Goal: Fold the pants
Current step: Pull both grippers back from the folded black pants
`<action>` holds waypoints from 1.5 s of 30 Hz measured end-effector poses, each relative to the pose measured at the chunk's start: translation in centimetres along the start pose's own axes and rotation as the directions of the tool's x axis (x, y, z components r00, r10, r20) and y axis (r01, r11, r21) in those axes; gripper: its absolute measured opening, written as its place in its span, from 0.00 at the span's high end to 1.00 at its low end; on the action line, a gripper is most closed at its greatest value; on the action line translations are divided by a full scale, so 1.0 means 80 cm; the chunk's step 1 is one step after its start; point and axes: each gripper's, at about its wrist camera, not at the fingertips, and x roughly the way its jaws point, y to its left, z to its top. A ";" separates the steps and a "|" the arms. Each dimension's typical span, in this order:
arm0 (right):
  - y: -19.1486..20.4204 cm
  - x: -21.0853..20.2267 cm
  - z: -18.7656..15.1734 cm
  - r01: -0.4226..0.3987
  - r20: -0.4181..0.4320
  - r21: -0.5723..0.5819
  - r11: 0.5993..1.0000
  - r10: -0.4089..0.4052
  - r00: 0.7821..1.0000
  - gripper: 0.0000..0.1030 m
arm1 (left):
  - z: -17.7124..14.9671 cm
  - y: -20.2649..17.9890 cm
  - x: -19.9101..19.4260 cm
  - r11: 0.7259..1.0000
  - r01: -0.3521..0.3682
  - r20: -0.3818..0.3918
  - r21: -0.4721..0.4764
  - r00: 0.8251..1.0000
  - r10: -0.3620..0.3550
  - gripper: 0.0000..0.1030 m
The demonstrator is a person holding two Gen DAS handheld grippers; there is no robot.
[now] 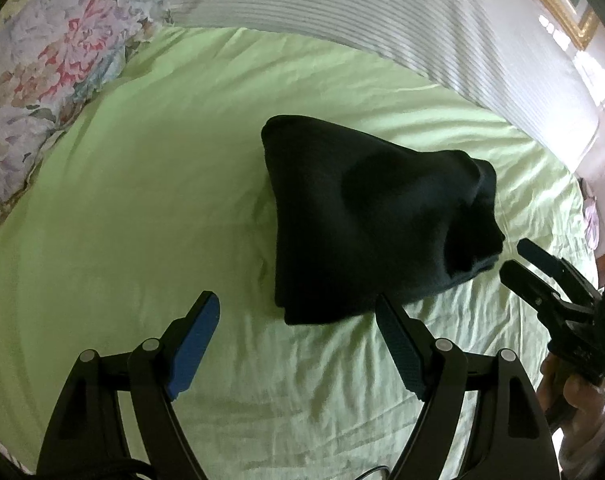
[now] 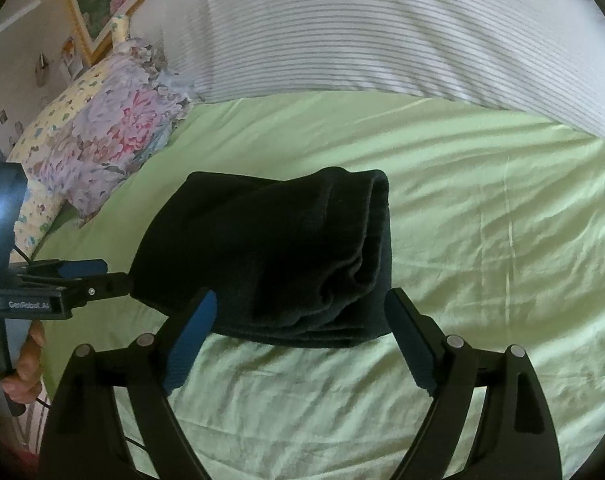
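Both grippers' jaws wide, empty, folded black pants (image 2: pixel 270 256), green bedsheet (image 2: pixel 482 240), floral pillow (image 2: pixel 114 140)

A dark pair of pants (image 1: pixel 366 220), folded into a compact bundle, is seen lying on a light green sheet (image 1: pixel 142 200). The left gripper (image 1: pixel 298 312) is held above the sheet with its jaws spread wide and nothing between them. At the right edge, the right gripper (image 1: pixel 516 258) is seen just beside the bundle, gripped by a hand (image 1: pixel 570 392). A floral pillow (image 1: pixel 42 80) is placed at the upper left.
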 end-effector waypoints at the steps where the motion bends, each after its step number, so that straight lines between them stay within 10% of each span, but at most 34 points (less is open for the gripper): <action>1: 0.001 -0.001 -0.001 0.006 0.005 -0.006 1.000 -0.006 1.000 0.16 | -0.003 -0.001 -0.003 1.000 0.006 0.007 0.005 1.000 -0.006 0.22; 45: 0.026 0.020 -0.036 0.061 0.099 -0.094 0.994 -0.052 0.994 0.16 | -0.027 -0.018 0.009 0.987 -0.132 0.132 0.088 0.984 0.120 0.20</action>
